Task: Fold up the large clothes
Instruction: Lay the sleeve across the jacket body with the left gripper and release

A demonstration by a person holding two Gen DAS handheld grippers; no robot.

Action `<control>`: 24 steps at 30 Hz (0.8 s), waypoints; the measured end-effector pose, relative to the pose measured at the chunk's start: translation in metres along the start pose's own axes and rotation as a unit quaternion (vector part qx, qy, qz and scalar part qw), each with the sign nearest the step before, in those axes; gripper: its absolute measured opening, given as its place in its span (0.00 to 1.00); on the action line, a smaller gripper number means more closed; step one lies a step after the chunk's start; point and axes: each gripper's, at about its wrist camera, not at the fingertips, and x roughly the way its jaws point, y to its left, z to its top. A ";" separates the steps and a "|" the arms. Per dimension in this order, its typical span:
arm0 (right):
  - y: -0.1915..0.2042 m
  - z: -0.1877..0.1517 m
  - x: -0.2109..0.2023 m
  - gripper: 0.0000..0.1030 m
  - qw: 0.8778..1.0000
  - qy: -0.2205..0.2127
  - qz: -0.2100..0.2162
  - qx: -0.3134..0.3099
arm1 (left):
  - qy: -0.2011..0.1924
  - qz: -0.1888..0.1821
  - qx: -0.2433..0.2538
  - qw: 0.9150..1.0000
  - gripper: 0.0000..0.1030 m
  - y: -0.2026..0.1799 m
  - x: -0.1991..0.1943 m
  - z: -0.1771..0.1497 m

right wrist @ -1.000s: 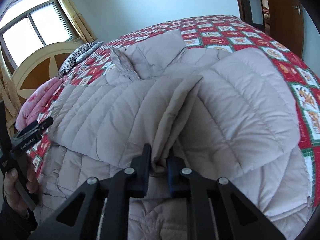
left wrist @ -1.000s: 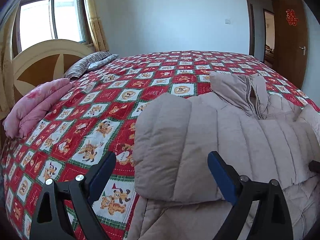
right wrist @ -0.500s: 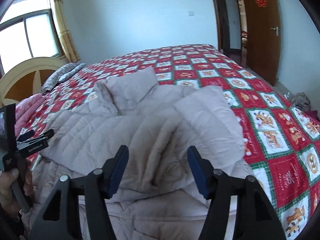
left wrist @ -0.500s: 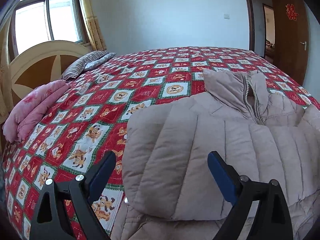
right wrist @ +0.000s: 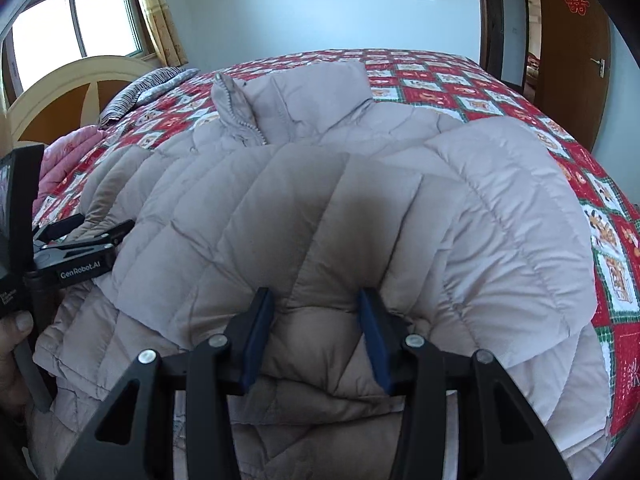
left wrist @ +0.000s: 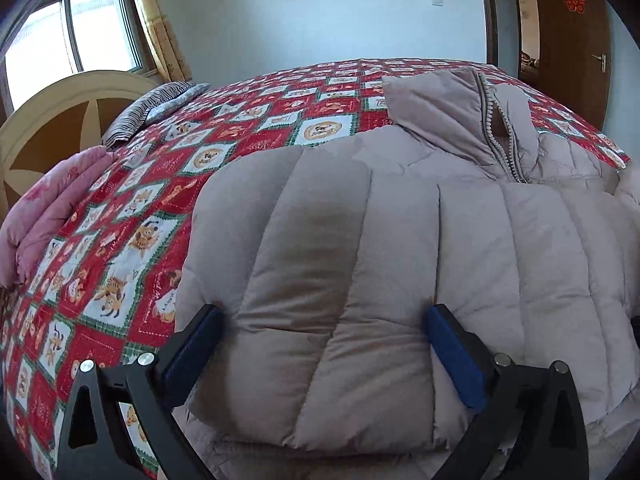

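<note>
A beige puffer jacket (left wrist: 460, 220) lies front up on the bed, collar and zip (left wrist: 492, 132) pointing away, both sleeves folded in over the chest. My left gripper (left wrist: 324, 328) is low on the left folded sleeve. Its jaws are opening wide, and the puffy fold bulges between the blue pads (left wrist: 452, 352). In the right wrist view my right gripper (right wrist: 314, 308) presses down on the jacket (right wrist: 400, 200). Its jaws are closing, a ridge of fabric lies between them, and no firm pinch shows. The left gripper (right wrist: 102, 226) appears at that view's left edge, held by a hand (right wrist: 12, 340).
The bed carries a red cartoon-patterned quilt (left wrist: 240, 140). A folded pink blanket (left wrist: 48, 208) and a striped pillow (left wrist: 156, 108) lie by the rounded headboard (left wrist: 60, 120) on the left. A brown door (left wrist: 572, 40) stands at the far right.
My right gripper let go of the sleeve edge it had pinched, opened, then came down on the jacket. My left gripper sank onto the left folded sleeve and spread a little wider.
</note>
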 end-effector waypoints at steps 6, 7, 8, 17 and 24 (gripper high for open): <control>0.005 -0.001 0.006 0.47 1.000 0.007 -0.021 -0.013 | 0.006 -0.001 -0.001 1.000 0.99 -0.003 0.005 -0.001; 0.005 -0.001 0.007 0.47 1.000 0.007 -0.022 -0.013 | 0.006 0.000 0.000 1.000 0.99 -0.003 0.005 -0.002; 0.005 -0.002 0.007 0.47 1.000 0.007 -0.022 -0.013 | 0.007 0.000 0.000 1.000 0.99 -0.003 0.005 -0.002; 0.011 -0.002 0.010 0.47 0.999 0.008 -0.042 -0.025 | 0.008 0.003 0.003 1.000 0.99 -0.004 0.006 -0.004; 0.016 -0.003 0.011 0.47 0.998 0.008 -0.054 -0.031 | 0.009 0.006 0.005 1.000 0.99 -0.005 0.009 -0.006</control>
